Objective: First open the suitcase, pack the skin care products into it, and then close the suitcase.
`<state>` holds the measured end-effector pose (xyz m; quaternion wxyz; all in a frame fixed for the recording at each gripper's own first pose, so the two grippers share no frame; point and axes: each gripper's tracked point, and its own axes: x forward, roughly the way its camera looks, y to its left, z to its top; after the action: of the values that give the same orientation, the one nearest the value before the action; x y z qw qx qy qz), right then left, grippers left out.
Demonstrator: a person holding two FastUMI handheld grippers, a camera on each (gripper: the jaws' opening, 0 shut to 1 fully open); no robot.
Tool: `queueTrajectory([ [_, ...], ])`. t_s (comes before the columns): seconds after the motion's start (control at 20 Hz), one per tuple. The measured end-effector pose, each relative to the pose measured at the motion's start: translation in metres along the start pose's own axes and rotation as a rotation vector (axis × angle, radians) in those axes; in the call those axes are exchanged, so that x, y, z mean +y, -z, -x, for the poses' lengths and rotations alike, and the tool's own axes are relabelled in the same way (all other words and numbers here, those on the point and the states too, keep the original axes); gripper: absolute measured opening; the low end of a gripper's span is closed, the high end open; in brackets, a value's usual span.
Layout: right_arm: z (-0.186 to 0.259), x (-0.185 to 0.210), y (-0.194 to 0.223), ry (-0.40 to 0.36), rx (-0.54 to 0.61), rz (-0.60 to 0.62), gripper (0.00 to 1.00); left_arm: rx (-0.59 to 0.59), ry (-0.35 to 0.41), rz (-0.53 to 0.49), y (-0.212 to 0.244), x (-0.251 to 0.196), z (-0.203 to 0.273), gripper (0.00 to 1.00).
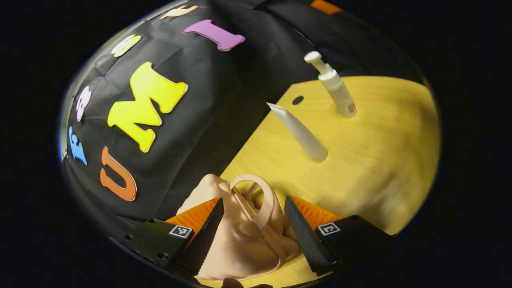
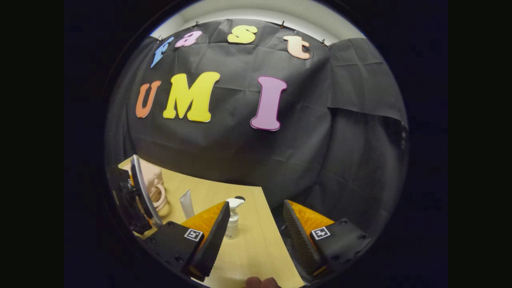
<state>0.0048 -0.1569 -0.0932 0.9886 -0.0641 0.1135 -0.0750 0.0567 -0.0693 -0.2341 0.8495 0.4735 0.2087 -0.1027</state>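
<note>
**The Little Pink Suitcase Is Still Shut**

On the left side of the left gripper view sits the pink suitcase (image 1: 240, 232). It rests on the yellow table (image 1: 380, 160), near the table's edge and close to the black wall. Its curved handle (image 1: 260, 192) sticks up between the two fingers of the left gripper (image 1: 252, 232). The fingers are spread apart, one on each side of the suitcase. They are very close to it, but I cannot tell if they touch it, so they are not squeezing it. The lid looks closed.

Farther right on the table is a white tube (image 1: 300, 134). It stands on its cap and leans over. Just beyond it stands a white pump bottle (image 1: 336, 88). These are the skin care things, and they are still out on the table, well apart from the suitcase.

In the right gripper view, the other gripper is at the far left, with the suitcase (image 2: 154, 180) beside it. Then come the tube (image 2: 186, 203) and the pump bottle (image 2: 232, 218). The right gripper (image 2: 256, 236) hangs over the table with its fingers wide open and nothing between them.

What could go wrong? The suitcase is small and looks light, so a push on the lid might slide it off the near edge. The fingers might slip off the smooth round handle. A bump to the table could knock down the leaning tube or the tall bottle.
</note>
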Motion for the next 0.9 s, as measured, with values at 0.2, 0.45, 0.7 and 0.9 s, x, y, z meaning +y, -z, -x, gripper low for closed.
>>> queueTrajectory([
  [0.2, -0.004, -0.013, 0.015, 0.008, 0.031, -0.005, 0.80, 0.053, -0.029, -0.043, 0.009, -0.004, -0.016, 0.94],
  [0.45, -0.010, -0.028, 0.027, 0.027, 0.053, -0.003, 0.78, 0.132, -0.009, -0.047, 0.021, -0.007, -0.035, 0.65],
  [0.7, -0.015, -0.035, 0.035, 0.025, 0.062, 0.010, 0.80, 0.200, 0.003, -0.068, 0.029, -0.014, -0.045, 0.39],
  [0.9, -0.015, -0.037, 0.035, 0.018, 0.057, -0.027, 0.80, 0.188, -0.024, -0.055, 0.020, -0.006, -0.037, 0.21],
])
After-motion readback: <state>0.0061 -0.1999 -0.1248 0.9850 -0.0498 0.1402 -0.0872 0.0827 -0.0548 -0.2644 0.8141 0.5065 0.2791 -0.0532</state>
